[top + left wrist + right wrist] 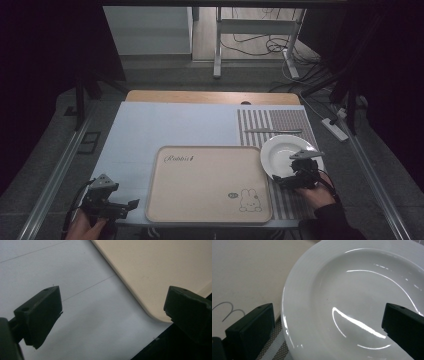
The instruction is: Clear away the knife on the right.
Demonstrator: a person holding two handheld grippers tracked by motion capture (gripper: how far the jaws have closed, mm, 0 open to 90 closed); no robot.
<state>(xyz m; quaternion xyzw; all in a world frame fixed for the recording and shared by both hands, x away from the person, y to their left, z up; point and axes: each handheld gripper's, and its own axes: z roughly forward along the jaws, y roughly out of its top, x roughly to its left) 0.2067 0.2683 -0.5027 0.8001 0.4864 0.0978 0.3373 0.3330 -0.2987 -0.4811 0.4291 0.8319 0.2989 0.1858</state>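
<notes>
My tray (pixel 209 184) lies on the table cover (pixel 150 125) at the near middle of the table. Just right of it lies the striped placemat (pixel 280 120), reaching from the near edge back towards the far side. The plate (pixel 280 152) sits on that placemat, just beside the tray's far right corner. Beyond the plate, farther back on the same mat, a knife (pixel 272 131) lies crosswise. My left gripper (pixel 131 204) is at the near left, just beside the tray's near left corner. My right gripper (pixel 278 181) is at the plate's near rim, to the right of the tray.
</notes>
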